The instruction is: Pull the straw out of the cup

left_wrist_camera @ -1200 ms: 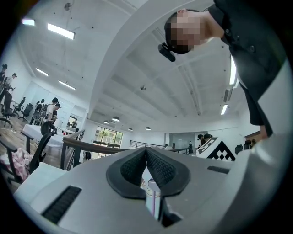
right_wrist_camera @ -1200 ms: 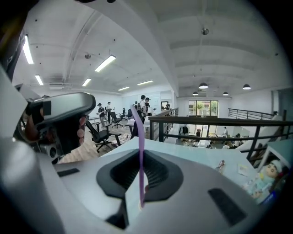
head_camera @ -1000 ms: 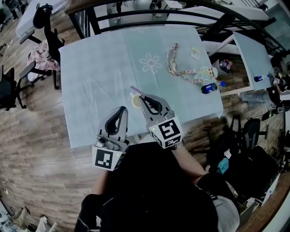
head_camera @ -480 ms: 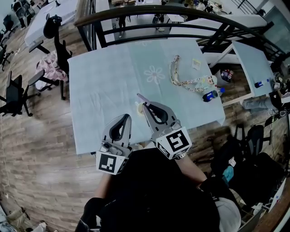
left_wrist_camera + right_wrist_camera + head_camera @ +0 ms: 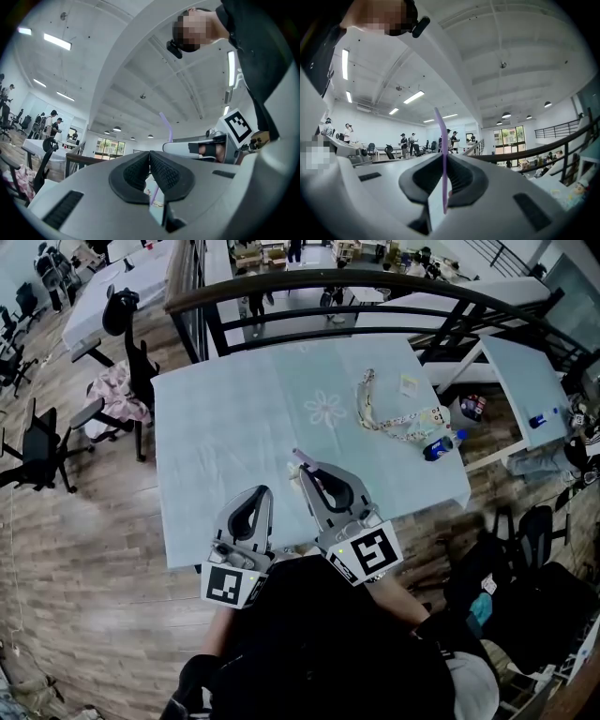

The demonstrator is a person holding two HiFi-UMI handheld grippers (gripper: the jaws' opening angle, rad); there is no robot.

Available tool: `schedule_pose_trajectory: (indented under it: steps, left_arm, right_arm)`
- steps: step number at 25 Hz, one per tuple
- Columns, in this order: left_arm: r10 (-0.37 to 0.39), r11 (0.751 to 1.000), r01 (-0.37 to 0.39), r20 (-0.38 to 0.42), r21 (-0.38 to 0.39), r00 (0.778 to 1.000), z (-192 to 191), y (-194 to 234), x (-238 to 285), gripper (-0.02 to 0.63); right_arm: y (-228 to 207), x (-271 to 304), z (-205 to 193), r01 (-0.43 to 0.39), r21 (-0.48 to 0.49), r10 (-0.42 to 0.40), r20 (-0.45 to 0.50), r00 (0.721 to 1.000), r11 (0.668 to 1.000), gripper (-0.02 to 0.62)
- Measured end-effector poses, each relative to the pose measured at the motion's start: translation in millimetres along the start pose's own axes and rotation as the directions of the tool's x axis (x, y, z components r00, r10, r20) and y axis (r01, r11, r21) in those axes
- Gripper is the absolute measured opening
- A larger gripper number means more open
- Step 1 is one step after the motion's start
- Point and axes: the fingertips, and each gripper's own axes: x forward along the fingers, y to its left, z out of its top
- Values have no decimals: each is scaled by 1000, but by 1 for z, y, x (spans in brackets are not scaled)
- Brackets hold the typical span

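A thin purple straw (image 5: 442, 154) stands upright between the pads of my right gripper (image 5: 443, 180), which is shut on it. The straw's lower end hangs free below the pads. In the head view the right gripper (image 5: 303, 471) is held over the near middle of the light blue table (image 5: 225, 427), and the straw's top (image 5: 301, 457) pokes out past its tip. My left gripper (image 5: 258, 494) is just to its left, shut with nothing between its pads (image 5: 140, 171). From the left gripper view the straw (image 5: 165, 126) rises above the right gripper. I cannot make out the cup.
A patterned lanyard (image 5: 389, 418), a small card (image 5: 408, 383) and a blue bottle (image 5: 438, 448) lie on the table's right side. A dark railing (image 5: 309, 282) runs behind the table. Office chairs (image 5: 122, 343) stand on the wooden floor at the left, and another table (image 5: 525, 371) at the right.
The right gripper has risen with the straw in its jaws. The left gripper has come up a little. The pale cup seen by the jaw tips earlier no longer shows.
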Motion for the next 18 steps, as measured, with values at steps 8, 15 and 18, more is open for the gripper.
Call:
schedule_pose_trajectory:
  steps: [8, 15, 18]
  left_arm:
    - [-3, 1000, 3, 13, 17, 1000, 13, 6, -1, 14]
    - [-18, 1000, 18, 8, 26, 1000, 14, 2, 2, 14]
    - [-21, 999, 20, 17, 31, 1000, 17, 2, 5, 14]
  right_arm:
    - [5, 0, 13, 7, 4, -7, 46, 999, 1000, 29]
    - [6, -4, 13, 10, -3, -10, 47, 999, 1000, 29]
    - [4, -3, 13, 12, -5, -11, 44, 999, 1000, 29]
